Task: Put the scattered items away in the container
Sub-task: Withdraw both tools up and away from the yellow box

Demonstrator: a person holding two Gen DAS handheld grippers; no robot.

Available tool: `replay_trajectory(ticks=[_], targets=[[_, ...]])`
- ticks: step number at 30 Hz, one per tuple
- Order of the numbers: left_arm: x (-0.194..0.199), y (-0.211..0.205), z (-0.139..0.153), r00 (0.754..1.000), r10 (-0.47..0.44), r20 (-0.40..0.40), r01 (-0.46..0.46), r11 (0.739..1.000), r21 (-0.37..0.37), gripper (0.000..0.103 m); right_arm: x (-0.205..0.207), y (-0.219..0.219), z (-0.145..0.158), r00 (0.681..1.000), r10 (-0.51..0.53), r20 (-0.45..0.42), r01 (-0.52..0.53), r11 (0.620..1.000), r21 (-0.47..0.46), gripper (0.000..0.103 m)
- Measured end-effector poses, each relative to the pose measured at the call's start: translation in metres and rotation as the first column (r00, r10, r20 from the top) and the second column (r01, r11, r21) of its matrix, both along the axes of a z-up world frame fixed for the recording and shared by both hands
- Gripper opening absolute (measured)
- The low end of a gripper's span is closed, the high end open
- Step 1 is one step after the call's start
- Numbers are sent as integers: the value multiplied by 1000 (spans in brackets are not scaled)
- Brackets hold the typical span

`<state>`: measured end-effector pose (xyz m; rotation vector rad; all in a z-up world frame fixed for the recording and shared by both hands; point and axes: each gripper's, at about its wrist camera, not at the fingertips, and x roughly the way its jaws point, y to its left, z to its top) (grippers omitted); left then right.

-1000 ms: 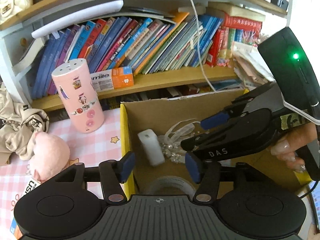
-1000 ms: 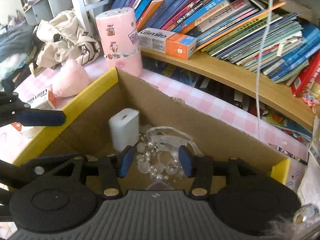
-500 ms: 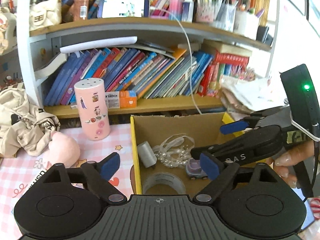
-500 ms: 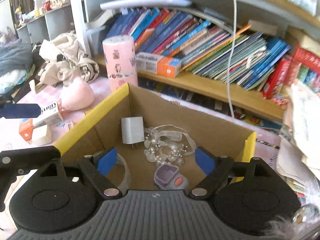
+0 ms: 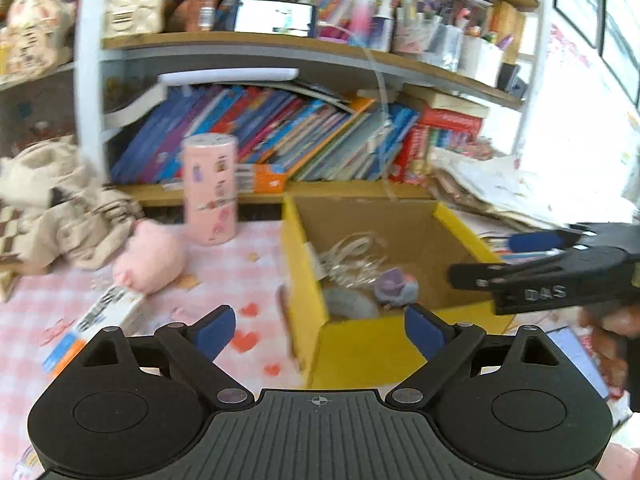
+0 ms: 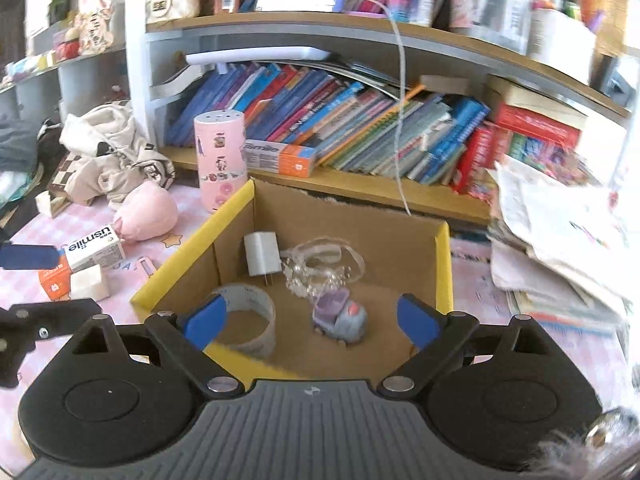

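The open brown cardboard box with yellow-taped edges [image 6: 442, 264] stands on the pink checked tablecloth [image 6: 480, 292], just in front of the low wooden bookshelf [image 6: 360, 184]. Inside it lie a white plug-in charger block [image 6: 262, 254] against the far left wall, a tangle of clear ribbon and pearl beads [image 6: 320, 268] beside it, a roll of clear tape [image 6: 250, 322] at the near left, and a small purple and grey toy car [image 6: 340, 318] near the middle.

The right gripper [image 6: 310, 320] hangs over the box's near edge, its blue-padded jaws opening wide, nothing between them. The left gripper [image 5: 320, 330] is opening too, wide and empty, over the box's near left corner; "DAS" is printed on the right gripper's arm seen there.

Left of the box on the cloth lie a white and orange carton reading "usmile" [image 6: 90, 250], a small white block [image 6: 90, 286] just beside it, a pink plush toy [image 6: 146, 212] and, farther back, an upright pink stickered cylinder [image 6: 220, 160]. A second "usmile" carton [image 6: 280, 156] lies on the shelf.
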<state>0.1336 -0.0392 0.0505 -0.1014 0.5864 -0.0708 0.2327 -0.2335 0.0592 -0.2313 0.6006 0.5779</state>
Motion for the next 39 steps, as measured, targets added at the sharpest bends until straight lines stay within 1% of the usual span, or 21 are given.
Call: replay_trajectory(ticks=[4,8,10,12,14,15,17,19,25,29,34,39], targets=[[-24,14,-9,999,46,-3,-46,999,29,95,-33,4,-15,998,-67,-12,67,998,3,97],[-46,28,-19,996,80,-28,-79,996,52,98,-66,13,-31,991,-127,-34,128,992,21,99],[-58,34,-25,993,108,-46,-106,993,57,98,-85,19,-43,983,-180,-42,181,983,29,100],[-67,41,-34,988,130,-88,-124,990,64,98,-102,25,-57,971,-227,-73,229,973,18,100],[-71,47,-40,985,124,-123,-115,990,78,98,-113,36,-69,973,-193,-124,192,981,-21,100],[-73,51,-42,983,128,-134,-117,989,85,98,-116,42,-70,977,-169,-132,166,985,-35,100],[-79,59,-42,981,141,-134,-130,988,86,98,-123,51,-67,981,-164,-108,161,986,-36,100],[-85,65,-42,983,136,-127,-126,989,80,98,-131,60,-65,984,-149,-98,147,989,-32,100],[-104,79,-44,981,133,-138,-122,989,83,98,-147,78,-68,986,-114,-122,110,993,-34,101],[-116,88,-45,982,126,-143,-114,989,91,98,-157,95,-68,989,-67,-130,63,997,-39,101],[-125,101,-43,978,157,-134,-147,986,79,98,-170,111,-65,993,-12,-118,6,999,-49,101],[-133,111,-42,977,169,-133,-163,985,55,98,-176,120,-64,993,4,-117,-10,998,-56,101]])
